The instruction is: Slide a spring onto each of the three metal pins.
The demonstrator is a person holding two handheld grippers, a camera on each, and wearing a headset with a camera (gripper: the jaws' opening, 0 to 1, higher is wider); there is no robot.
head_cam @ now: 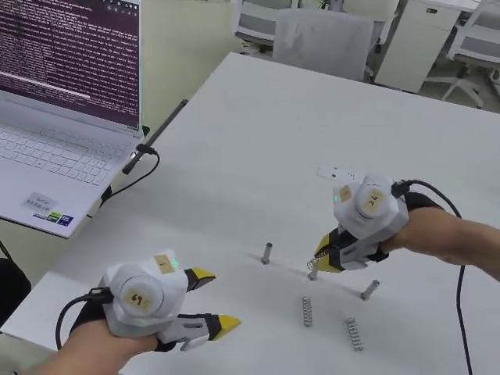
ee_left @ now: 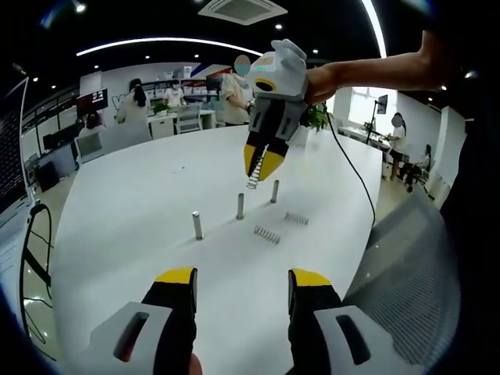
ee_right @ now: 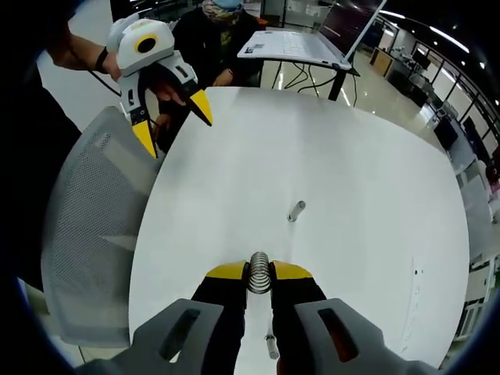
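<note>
Three short metal pins stand in a row on the white table: left pin [head_cam: 266, 253], middle pin [head_cam: 312, 275], right pin [head_cam: 369, 290]. My right gripper [head_cam: 323, 261] is shut on a spring [ee_right: 259, 271] and holds it just above the middle pin [ee_left: 241, 205]. Two loose springs [head_cam: 307, 311] [head_cam: 354, 333] lie flat in front of the pins. My left gripper [head_cam: 215, 298] hovers open near the table's front edge, left of the pins, with nothing between its yellow fingertips [ee_left: 176, 275]. In the right gripper view one pin [ee_right: 296, 211] stands ahead of the jaws.
An open laptop [head_cam: 62, 117] sits at the far left with a black cable [head_cam: 148, 152] plugged in. A small white tag [head_cam: 336, 172] lies behind the right gripper. A grey chair [head_cam: 324, 39] stands at the table's far end.
</note>
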